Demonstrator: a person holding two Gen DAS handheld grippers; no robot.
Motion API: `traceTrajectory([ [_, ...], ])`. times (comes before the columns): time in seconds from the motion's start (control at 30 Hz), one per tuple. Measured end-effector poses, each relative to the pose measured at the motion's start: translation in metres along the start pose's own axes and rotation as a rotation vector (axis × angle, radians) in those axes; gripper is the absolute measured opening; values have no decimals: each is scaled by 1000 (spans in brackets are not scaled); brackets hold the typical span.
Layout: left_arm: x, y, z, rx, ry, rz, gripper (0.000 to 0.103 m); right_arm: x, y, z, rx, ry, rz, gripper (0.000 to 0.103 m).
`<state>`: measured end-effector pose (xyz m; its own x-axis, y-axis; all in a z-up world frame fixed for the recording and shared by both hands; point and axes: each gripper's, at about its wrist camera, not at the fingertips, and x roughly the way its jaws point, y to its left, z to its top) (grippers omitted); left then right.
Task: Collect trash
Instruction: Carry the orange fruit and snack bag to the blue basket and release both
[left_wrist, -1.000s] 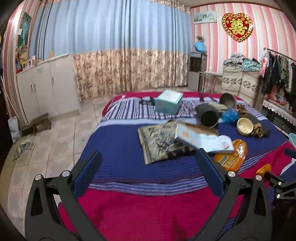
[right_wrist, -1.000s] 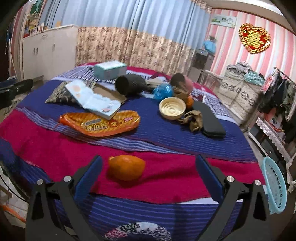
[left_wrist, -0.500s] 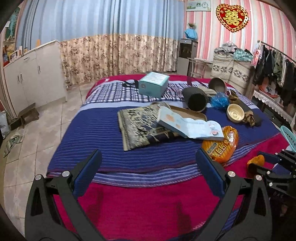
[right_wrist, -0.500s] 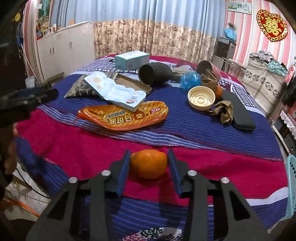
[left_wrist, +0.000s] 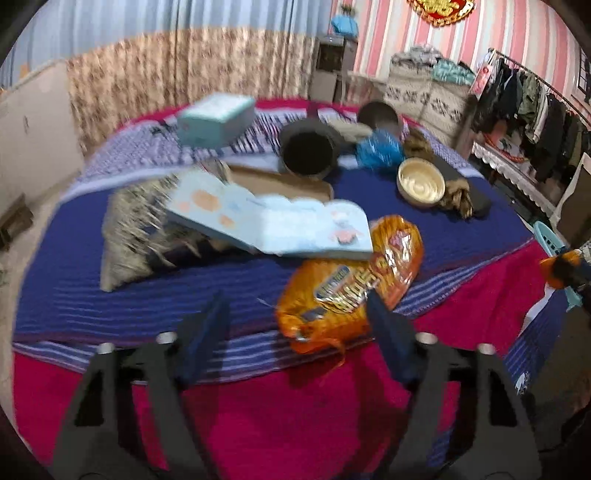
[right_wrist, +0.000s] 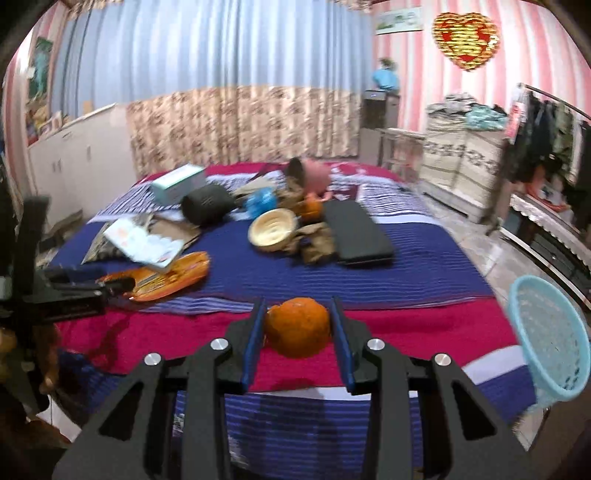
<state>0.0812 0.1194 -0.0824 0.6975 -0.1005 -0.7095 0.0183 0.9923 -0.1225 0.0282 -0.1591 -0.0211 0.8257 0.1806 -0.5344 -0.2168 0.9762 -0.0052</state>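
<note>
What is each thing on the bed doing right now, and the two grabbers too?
Right gripper: shut on the orange peel.
Left gripper: jaws closing around the orange snack bag's end.
Orange snack bag: lying flat, partly under the open booklet.
Black cylinder: tipped on its side.
Cream bowl: upright.
Blue basket: tilted, at the bed's edge.

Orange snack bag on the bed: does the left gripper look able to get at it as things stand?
Probably yes. The left gripper is closing with the near end of the orange snack bag already between its fingers, nothing lying across that end. Only the bag's far end is tucked under the open booklet.
</note>
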Motion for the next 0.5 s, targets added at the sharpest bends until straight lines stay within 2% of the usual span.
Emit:
traceTrajectory([
  [0.03, 6, -2, -1, -1, 15, 3, 55, -2, -6, 0, 10, -6, -7, 35],
  [0.13, 6, -8, -2, 18, 12, 14, 26, -9, -26, -1, 53, -27, -25, 35],
  [0.17, 3, -10, -2, 21, 9, 0, 13, -10, -31, -1, 63, -32, -30, 35],
  [0.2, -1, -11, -1, 21, 5, -6, 7, -12, -39, -2, 81, -40, -38, 35],
  [0.33, -26, -26, 11, 38, -59, -18, 5, -21, -60, -2, 122, -65, -67, 35],
  [0.5, -58, -65, 33, 93, -160, -70, 4, -40, -94, 0, 157, -115, -137, 35],
])
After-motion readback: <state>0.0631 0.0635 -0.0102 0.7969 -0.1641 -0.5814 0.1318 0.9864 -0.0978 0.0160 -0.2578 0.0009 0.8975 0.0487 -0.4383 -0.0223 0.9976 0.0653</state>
